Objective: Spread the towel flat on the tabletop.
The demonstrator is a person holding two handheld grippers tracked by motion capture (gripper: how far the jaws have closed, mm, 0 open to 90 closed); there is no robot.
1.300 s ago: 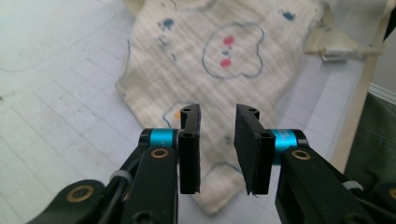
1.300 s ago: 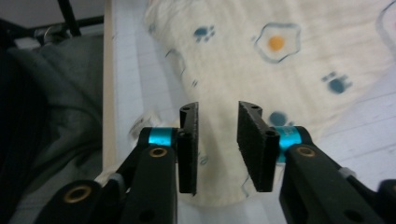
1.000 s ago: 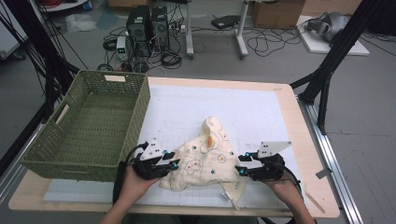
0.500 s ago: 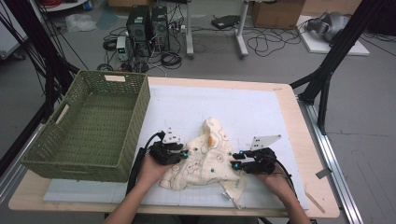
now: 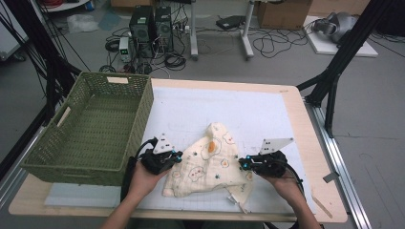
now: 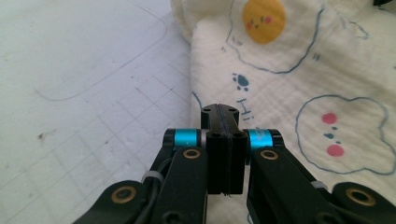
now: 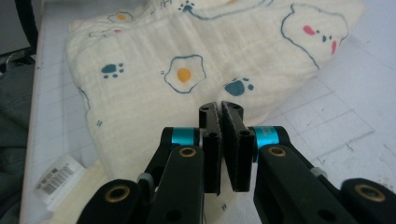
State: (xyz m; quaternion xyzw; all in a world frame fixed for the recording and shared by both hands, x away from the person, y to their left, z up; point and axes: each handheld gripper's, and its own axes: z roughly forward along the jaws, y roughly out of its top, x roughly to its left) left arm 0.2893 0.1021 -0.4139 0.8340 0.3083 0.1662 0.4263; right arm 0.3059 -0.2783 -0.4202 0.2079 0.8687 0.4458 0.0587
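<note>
While both pairs of tongs sit at the edges of the cloth, we see each pair drawn narrow, its jaws having just been closing. Along the left tongs the black jaws meet flat with no gap, their tips over the left border of the cream muslin cloth; whether a fold of fabric is pinched between them we cannot tell. Along the right tongs the jaws stand almost together, a thin slit open between them toward the base, tips at the near edge of the cloth, and here too we cannot tell whether fabric is caught.

From above, we see the left tongs touching the cloth's left side and the right tongs touching its right side, each held in a hand, with forearms coming in from the near edge. The cloth lies crumpled between them on the white gridded mat, near the front of the bench. It is printed with fried eggs, blue paw prints and outlined cloud shapes with pink dots. A white label with a barcode shows at its near corner.

Left of the cloth, just beside the left hand, stands a green woven basket on the bench.
</note>
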